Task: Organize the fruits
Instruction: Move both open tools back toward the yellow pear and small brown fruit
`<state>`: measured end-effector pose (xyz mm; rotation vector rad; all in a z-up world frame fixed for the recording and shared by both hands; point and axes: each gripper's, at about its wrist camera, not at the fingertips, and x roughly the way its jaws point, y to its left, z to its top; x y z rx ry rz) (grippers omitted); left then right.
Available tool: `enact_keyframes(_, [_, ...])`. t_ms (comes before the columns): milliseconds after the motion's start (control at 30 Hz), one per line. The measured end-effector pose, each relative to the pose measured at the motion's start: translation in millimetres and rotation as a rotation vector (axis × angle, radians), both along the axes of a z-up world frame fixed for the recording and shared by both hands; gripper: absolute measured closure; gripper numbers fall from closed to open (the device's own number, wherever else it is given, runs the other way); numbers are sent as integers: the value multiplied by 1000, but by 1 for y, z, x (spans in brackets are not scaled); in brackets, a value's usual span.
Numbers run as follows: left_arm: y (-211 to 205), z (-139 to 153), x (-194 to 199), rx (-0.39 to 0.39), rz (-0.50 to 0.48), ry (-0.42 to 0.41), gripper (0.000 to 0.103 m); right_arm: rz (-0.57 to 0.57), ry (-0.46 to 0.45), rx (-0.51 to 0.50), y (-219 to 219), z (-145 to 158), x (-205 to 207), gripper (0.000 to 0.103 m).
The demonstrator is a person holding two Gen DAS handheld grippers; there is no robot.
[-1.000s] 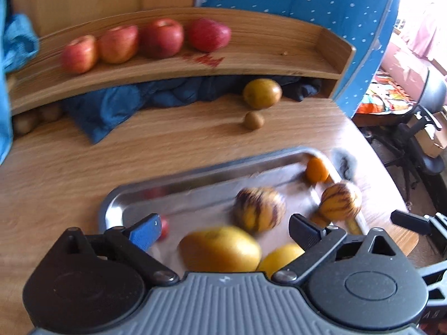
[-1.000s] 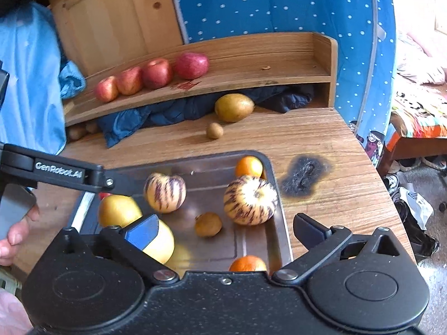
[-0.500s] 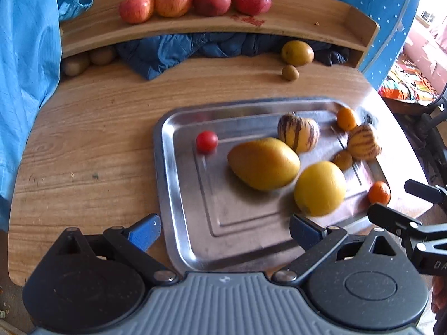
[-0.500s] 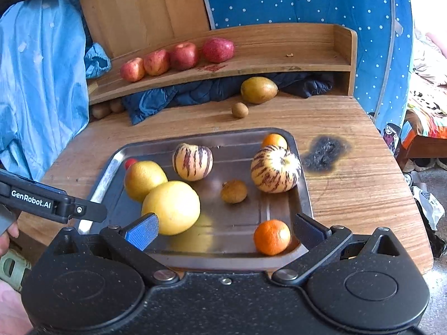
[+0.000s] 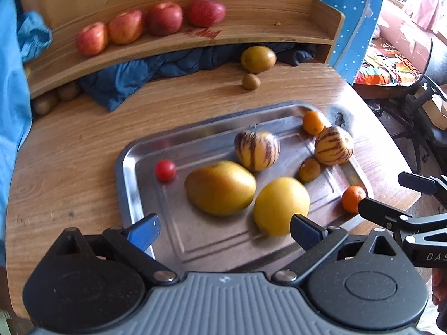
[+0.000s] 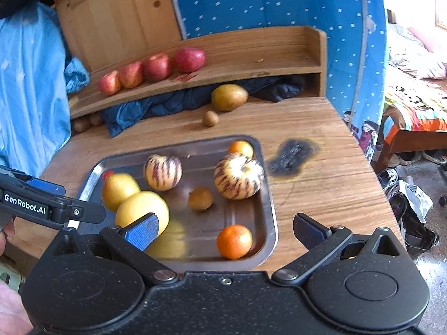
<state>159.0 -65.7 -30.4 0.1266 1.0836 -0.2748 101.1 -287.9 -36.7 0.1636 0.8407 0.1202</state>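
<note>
A steel tray [image 5: 125, 167] on the wooden table holds a mango [image 5: 220, 187], a round yellow fruit [image 5: 280, 205], two striped melons [image 5: 256, 150] [image 5: 333, 145], a kiwi [image 5: 309, 169], two oranges [image 5: 313, 122] [image 5: 353, 198] and a cherry tomato [image 5: 165, 169]. Several red apples [image 5: 164, 18] line the shelf. A second mango [image 5: 258, 59] and kiwi [image 5: 251, 81] lie on the table behind the tray. My left gripper [image 5: 223, 233] hovers open over the tray's near edge. My right gripper [image 6: 225, 230] is open above the near orange [image 6: 234, 241], holding nothing.
A dark blue cloth [image 5: 134, 81] is stuffed under the curved shelf [image 5: 279, 28], with brown fruits [image 5: 56, 97] at its left end. A dark scorch mark [image 6: 293, 156] lies right of the tray. The table edge [image 6: 371, 184] drops off to the right.
The left gripper pulled back from low over the tray, then came forward again toward it. The right gripper edged closer to the tray's near right corner. Both stayed open; the fruit stayed put.
</note>
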Motion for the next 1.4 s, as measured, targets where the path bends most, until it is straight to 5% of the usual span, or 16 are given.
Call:
enact_keyframes(600, [-52,-11,126,-15,-72,-72,1,-90,-61,-18,-56,7,104,1])
enact_keyframes(1400, [-88,-74,217,-5,-363,-75,1,72,167,42,-24,-42,291,1])
